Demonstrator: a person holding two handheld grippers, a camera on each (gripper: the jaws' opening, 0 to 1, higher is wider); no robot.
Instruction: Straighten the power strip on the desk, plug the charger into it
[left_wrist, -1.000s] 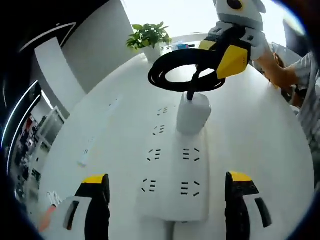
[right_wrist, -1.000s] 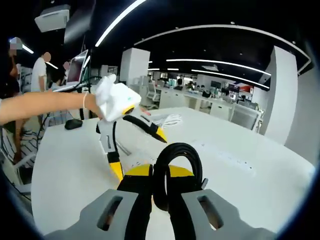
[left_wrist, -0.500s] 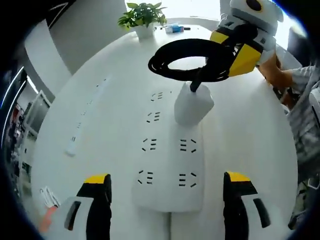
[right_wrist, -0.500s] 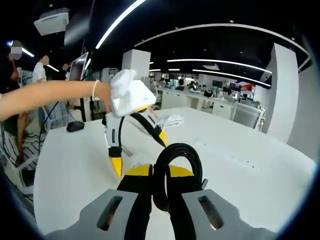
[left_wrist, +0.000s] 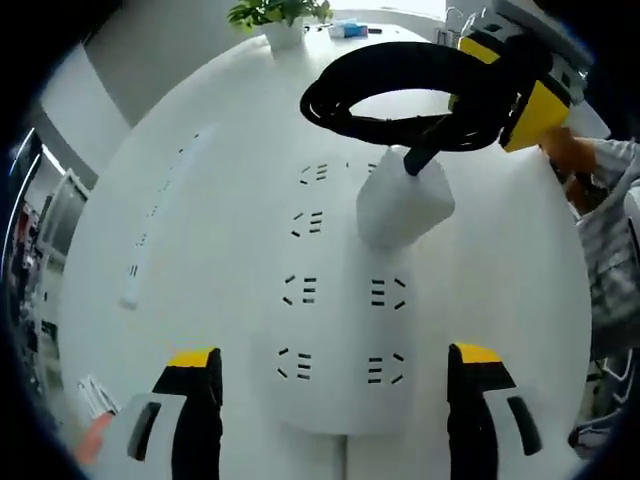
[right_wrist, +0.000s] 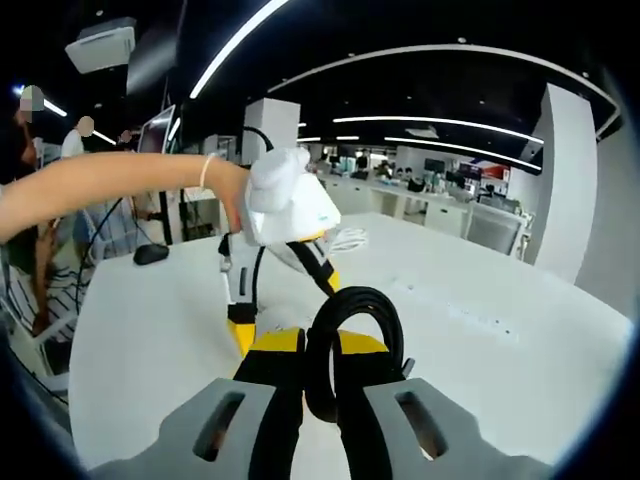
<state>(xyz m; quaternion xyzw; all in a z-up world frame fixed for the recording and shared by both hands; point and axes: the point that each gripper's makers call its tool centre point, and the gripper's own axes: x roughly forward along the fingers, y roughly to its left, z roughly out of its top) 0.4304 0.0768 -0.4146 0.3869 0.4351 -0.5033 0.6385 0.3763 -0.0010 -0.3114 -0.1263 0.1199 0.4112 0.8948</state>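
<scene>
Left gripper view: left gripper (left_wrist: 335, 400), fingers spread wide apart and holding nothing, yellow-tipped, poised low over the near end of the power strip (left_wrist: 340, 320).
Power strip: white, several rows of sockets, lying flat on the white surface (left_wrist: 200, 330), running away from the camera.
Charger (left_wrist: 402, 200): white block, tilted, at the far right sockets of the strip; whether its prongs are seated cannot be told. Black cable (left_wrist: 385, 95) rises from its top in a coiled loop.
Right gripper (left_wrist: 515, 85): enters from the upper right, yellow-and-black fingers clenched on the cable loop above the charger; a hand (left_wrist: 568, 155) and sleeve behind it.
Second strip (left_wrist: 160, 225): slim, white, well apart to the left. Potted plant (left_wrist: 278, 14) at the far edge.

Right gripper view: right gripper (right_wrist: 322, 375), fingers pressed together on the black cable (right_wrist: 355, 320), loop standing upright between them. Left gripper (right_wrist: 285, 225) reaches in from the left, pointing down at the surface (right_wrist: 500, 370), carried on an outstretched bare forearm (right_wrist: 110, 190) with a white-gloved hand (right_wrist: 275, 180).
</scene>
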